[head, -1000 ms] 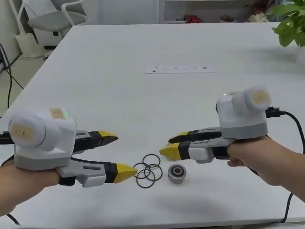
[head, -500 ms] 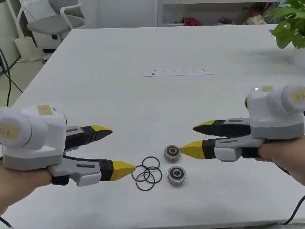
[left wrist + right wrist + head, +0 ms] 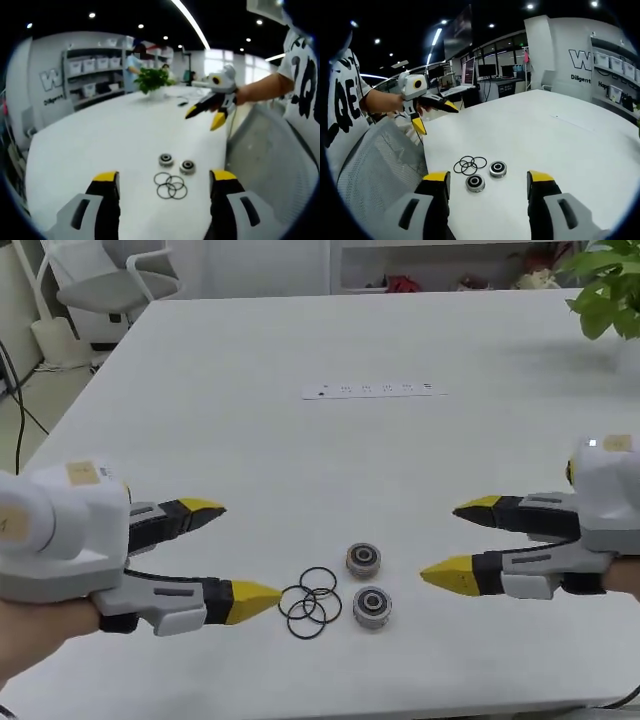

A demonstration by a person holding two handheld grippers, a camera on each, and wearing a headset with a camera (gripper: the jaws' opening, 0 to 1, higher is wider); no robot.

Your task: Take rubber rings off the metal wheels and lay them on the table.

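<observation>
Two small metal wheels (image 3: 363, 559) (image 3: 372, 604) lie side by side near the table's front edge. Just to their left, several thin black rubber rings (image 3: 310, 602) lie overlapping in a loose cluster. My left gripper (image 3: 235, 552) hovers open left of the rings, holding nothing. To the right of the wheels, well apart from them, my right gripper (image 3: 455, 542) is open too, with nothing between its fingers. In the left gripper view the rings (image 3: 171, 185) and wheels (image 3: 166, 159) lie ahead of the jaws. The right gripper view has the wheels (image 3: 497, 168) and the rings (image 3: 468, 164) just ahead.
The white table (image 3: 300, 460) stretches far back, with a flat white power strip (image 3: 375, 390) at its middle. A green plant (image 3: 605, 290) stands at the far right corner. An office chair (image 3: 100, 280) stands beyond the far left corner.
The right gripper has opened wider and drawn back to the right. A second wheel has come into sight on the table beside the first. The left gripper has hardly moved.
</observation>
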